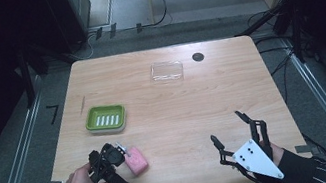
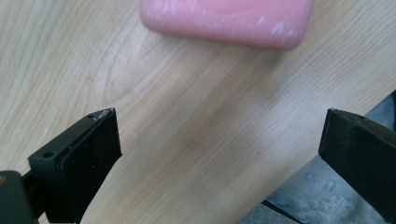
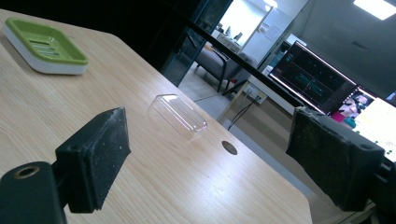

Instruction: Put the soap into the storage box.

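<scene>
Lying flat near the table's (image 1: 181, 118) front left edge, a pink soap bar (image 1: 137, 161) is being approached by the left gripper (image 1: 120, 154), whose jaws are being held wide apart just short of it, probably for a grasp. A green soap dish (image 1: 106, 119) and a clear lid (image 1: 167, 71) are being left farther back. The right gripper (image 1: 228, 128) is being held open and empty. No writing is being shown legibly.
</scene>
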`<state>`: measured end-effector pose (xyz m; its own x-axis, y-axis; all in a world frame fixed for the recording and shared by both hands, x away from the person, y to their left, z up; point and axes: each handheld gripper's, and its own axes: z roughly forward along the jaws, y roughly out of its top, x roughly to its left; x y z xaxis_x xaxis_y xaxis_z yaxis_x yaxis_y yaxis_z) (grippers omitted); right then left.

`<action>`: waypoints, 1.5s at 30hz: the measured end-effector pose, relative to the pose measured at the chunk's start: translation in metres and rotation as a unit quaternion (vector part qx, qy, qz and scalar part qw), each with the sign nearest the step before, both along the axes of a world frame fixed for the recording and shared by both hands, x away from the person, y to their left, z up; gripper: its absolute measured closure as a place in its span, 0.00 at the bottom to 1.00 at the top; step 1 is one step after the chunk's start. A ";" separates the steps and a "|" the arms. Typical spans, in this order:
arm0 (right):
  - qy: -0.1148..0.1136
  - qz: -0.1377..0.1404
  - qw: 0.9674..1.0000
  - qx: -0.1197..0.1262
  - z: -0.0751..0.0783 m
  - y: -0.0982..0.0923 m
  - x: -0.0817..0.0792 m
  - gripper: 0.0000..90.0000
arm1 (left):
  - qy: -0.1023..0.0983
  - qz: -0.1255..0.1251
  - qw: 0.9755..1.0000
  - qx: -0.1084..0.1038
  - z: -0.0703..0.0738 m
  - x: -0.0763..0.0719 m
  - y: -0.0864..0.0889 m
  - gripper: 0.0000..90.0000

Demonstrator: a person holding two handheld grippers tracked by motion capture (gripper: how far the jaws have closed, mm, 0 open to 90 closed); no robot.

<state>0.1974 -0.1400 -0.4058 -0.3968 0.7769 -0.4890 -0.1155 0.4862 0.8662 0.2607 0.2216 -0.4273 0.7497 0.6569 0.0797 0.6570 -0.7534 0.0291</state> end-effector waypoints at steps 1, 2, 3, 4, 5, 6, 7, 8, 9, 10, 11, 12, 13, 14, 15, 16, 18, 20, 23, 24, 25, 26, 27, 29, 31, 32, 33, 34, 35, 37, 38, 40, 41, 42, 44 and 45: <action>0.000 0.000 1.000 0.001 0.000 0.000 0.000 0.15 | 0.000 -0.001 1.000 -0.001 -0.001 0.002 -0.004 0.00; 0.000 0.000 1.000 0.001 0.000 0.000 0.000 0.15 | 0.000 -0.001 1.000 -0.001 -0.001 0.002 -0.004 0.00; 0.000 0.000 1.000 0.001 0.000 0.000 0.000 0.15 | 0.002 -0.007 1.000 0.000 -0.001 0.004 -0.007 0.00; 0.000 0.000 1.000 0.001 0.000 0.000 0.000 0.15 | 0.002 -0.007 1.000 0.000 -0.001 0.004 -0.007 0.00; 0.000 -0.001 1.000 0.001 0.000 0.000 0.000 0.15 | 0.002 -0.005 1.000 0.000 0.000 0.007 -0.010 0.00; 0.000 -0.001 1.000 0.001 0.000 0.000 0.000 0.15 | 0.002 -0.005 1.000 0.000 0.000 0.007 -0.010 0.00; 0.000 0.000 1.000 0.001 0.000 0.000 0.000 0.15 | 0.001 -0.007 1.000 -0.002 -0.001 0.007 -0.011 0.00; 0.000 0.000 1.000 0.000 0.000 0.000 0.000 0.15 | 0.002 -0.013 1.000 0.002 0.000 0.009 -0.012 0.00; 0.000 0.000 1.000 0.000 0.000 0.000 0.000 0.15 | 0.001 -0.011 1.000 0.000 -0.001 0.010 -0.014 0.00; 0.000 0.000 1.000 0.000 0.000 0.000 0.000 0.15 | 0.003 -0.013 1.000 0.000 -0.001 0.012 -0.016 0.00; 0.000 0.000 1.000 0.000 0.000 0.000 0.000 0.15 | 0.003 -0.013 1.000 0.000 -0.001 0.012 -0.016 0.00; 0.000 0.000 1.000 0.000 0.000 0.000 0.000 0.15 | 0.000 -0.013 1.000 -0.001 -0.002 0.013 -0.018 0.00; 0.000 0.000 1.000 0.000 0.000 0.000 0.000 0.15 | 0.000 -0.013 1.000 -0.001 -0.002 0.013 -0.019 0.00; 0.000 0.000 1.000 0.001 0.000 -0.001 0.000 0.15 | 0.000 -0.018 1.000 0.000 -0.003 0.014 -0.020 0.00; 0.000 0.000 1.000 0.001 0.000 -0.001 0.000 0.15 | 0.001 -0.017 1.000 0.002 -0.004 0.015 -0.023 0.00; -0.001 0.000 1.000 0.001 0.000 -0.001 0.000 0.15 | 0.001 -0.017 1.000 0.002 -0.004 0.015 -0.023 0.00; -0.001 0.000 1.000 0.001 0.000 -0.001 0.000 0.15 | 0.003 -0.017 1.000 0.002 -0.006 0.016 -0.025 0.00; -0.001 0.000 1.000 0.000 0.000 -0.001 0.000 0.15 | 0.003 -0.018 1.000 0.002 -0.006 0.018 -0.026 0.00; -0.001 0.000 1.000 0.000 0.000 0.000 0.000 0.15 | 0.003 -0.021 1.000 0.002 -0.007 0.021 -0.028 0.00; -0.001 0.000 1.000 0.000 0.000 0.000 0.000 0.15 | 0.004 -0.020 1.000 0.001 -0.007 0.022 -0.028 0.00; -0.001 0.000 1.000 0.000 0.000 0.000 0.000 0.15 | 0.002 -0.019 1.000 -0.001 -0.007 0.023 -0.029 0.00; -0.001 0.000 1.000 0.000 0.000 0.000 0.000 0.15 | 0.001 -0.020 1.000 -0.001 -0.007 0.024 -0.030 0.00; -0.001 0.000 1.000 0.000 0.000 0.000 0.000 0.15 | 0.001 -0.024 1.000 0.000 -0.007 0.027 -0.032 0.00; -0.001 0.000 1.000 0.001 0.000 0.000 0.000 0.15 | 0.001 -0.023 1.000 -0.001 -0.008 0.029 -0.035 0.00; 0.000 0.000 1.000 0.000 0.000 0.000 0.000 0.15 | 0.002 -0.026 1.000 -0.001 -0.008 0.030 -0.036 0.00; 0.000 0.000 1.000 0.000 0.000 0.000 0.000 0.15 | 0.003 -0.029 1.000 0.001 -0.009 0.032 -0.039 0.00; -0.001 0.000 1.000 0.001 0.000 -0.001 0.000 0.15 | 0.003 -0.031 1.000 0.000 -0.010 0.033 -0.040 0.00; -0.001 0.000 1.000 0.002 0.000 -0.001 0.000 0.15 | 0.003 -0.031 1.000 0.000 -0.010 0.033 -0.040 0.00; -0.001 0.000 1.000 0.001 0.000 -0.001 0.000 0.15 | 0.005 -0.031 0.999 -0.001 -0.011 0.033 -0.041 0.00; -0.001 0.000 1.000 0.001 0.000 -0.001 0.000 0.15 | 0.005 -0.037 0.999 0.003 -0.013 0.034 -0.043 0.00; -0.001 0.000 1.000 0.001 0.000 -0.001 0.000 0.15 | 0.005 -0.035 0.999 0.002 -0.013 0.035 -0.043 0.00; -0.001 0.000 1.000 0.000 0.000 -0.001 0.000 0.15 | 0.004 -0.032 0.999 0.003 -0.016 0.037 -0.046 0.00; -0.001 0.000 1.000 0.001 0.000 -0.001 0.000 0.15 | 0.005 -0.035 0.999 0.003 -0.016 0.038 -0.046 0.00; -0.001 0.000 1.000 0.001 0.000 -0.001 0.000 0.15 | 0.005 -0.035 0.999 0.003 -0.016 0.038 -0.046 0.00; -0.001 0.000 1.000 0.002 0.000 -0.001 0.000 0.15 | 0.008 -0.035 0.999 0.003 -0.018 0.040 -0.048 0.00; -0.001 0.000 1.000 0.001 0.000 -0.001 0.000 0.15 | 0.008 -0.040 0.999 0.009 -0.019 0.040 -0.050 0.00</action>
